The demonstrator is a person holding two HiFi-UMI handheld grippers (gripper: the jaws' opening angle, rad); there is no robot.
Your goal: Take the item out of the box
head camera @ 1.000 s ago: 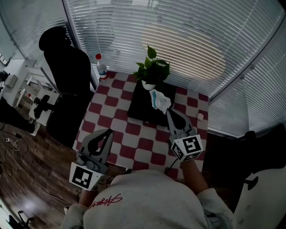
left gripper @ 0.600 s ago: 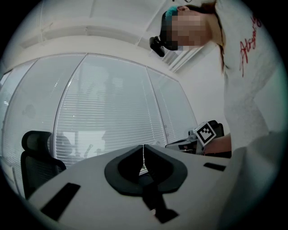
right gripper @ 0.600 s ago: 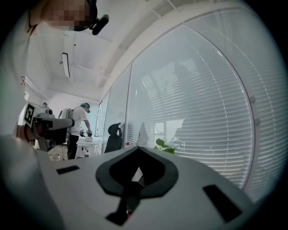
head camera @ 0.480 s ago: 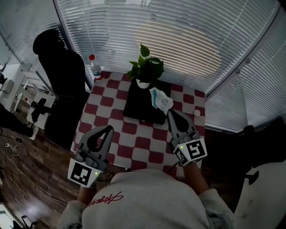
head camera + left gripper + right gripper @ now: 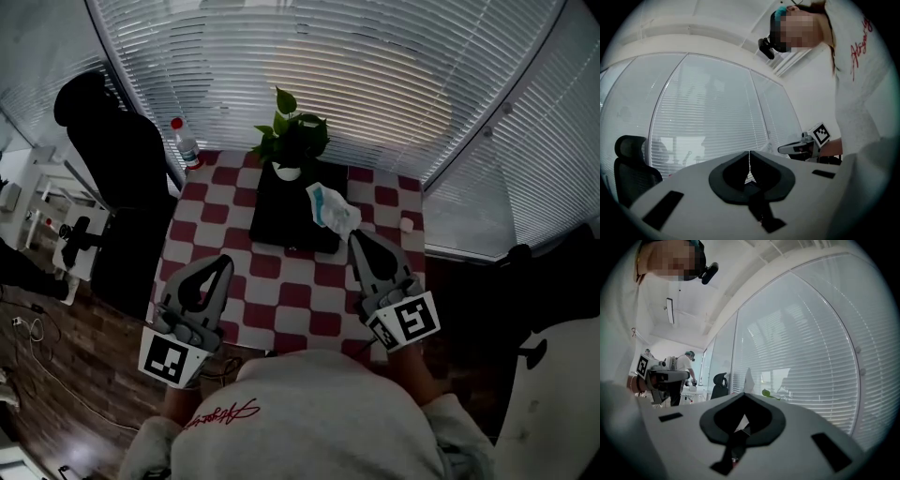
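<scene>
Head view first: there's a table [image 5: 281,309] with a red and white checked cloth, and a black box [image 5: 281,211] sits at the far middle of it. A potted plant [image 5: 291,136] stands at the box's far edge, and a bottle [image 5: 183,141] with a red cap is at the far left corner. A dark chair [image 5: 103,159] is off to the left, and blinds [image 5: 375,75] run all along the far side. There's also a small white object [image 5: 405,225] near the table's right edge, too tiny to identify.

The right gripper [image 5: 354,236] has its tips pinched on the item [image 5: 333,208], a floppy white thing with a teal patch. The item lines up with the right edge of the box, and I can't tell if it touches it. The left gripper [image 5: 225,261] is over the near left part of the table, well away from the box.

Left gripper view: the fingers are pressed together with just a hairline slit and nothing in between. The right gripper shows off to the right.

Right gripper view: the fingers are clamped tight and a bit of the white item pokes up past the tips. A green leaf [image 5: 768,393] peeks over on the right. Another person [image 5: 686,364] stands way back on the left.
</scene>
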